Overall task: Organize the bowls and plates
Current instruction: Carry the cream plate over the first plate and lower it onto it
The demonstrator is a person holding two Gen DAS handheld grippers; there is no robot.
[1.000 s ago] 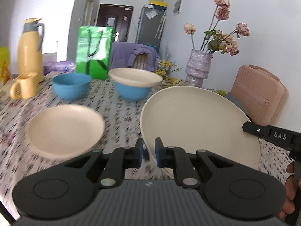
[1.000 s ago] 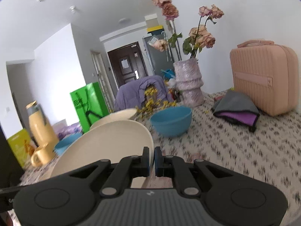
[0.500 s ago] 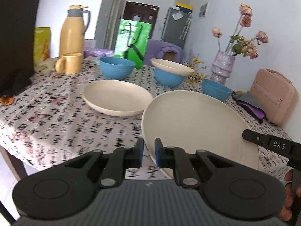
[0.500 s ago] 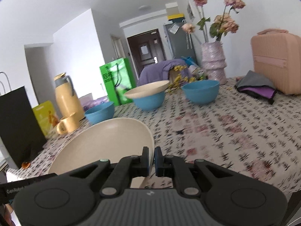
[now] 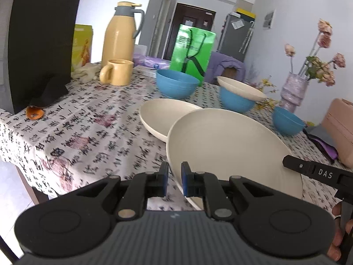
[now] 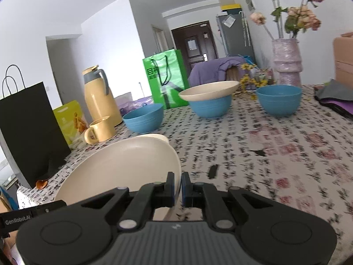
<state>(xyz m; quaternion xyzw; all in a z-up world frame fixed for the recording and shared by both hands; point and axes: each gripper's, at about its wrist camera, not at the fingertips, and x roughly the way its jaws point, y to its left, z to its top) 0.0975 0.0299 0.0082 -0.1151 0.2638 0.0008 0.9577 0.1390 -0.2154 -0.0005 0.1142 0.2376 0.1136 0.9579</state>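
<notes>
Both grippers are clamping the same big cream plate, one on each side of its rim! The left gripper is pinching the near-left edge between its blue-padded fingers, and the right gripper is squeezing the opposite edge. The plate is hanging tilted above the near part of the desk, partly overlapping a second cream plate lying flat on the patterned cloth. Further back, a third cream plate is sitting on top of a blue bowl, with two more blue bowls flanking it.
</notes>
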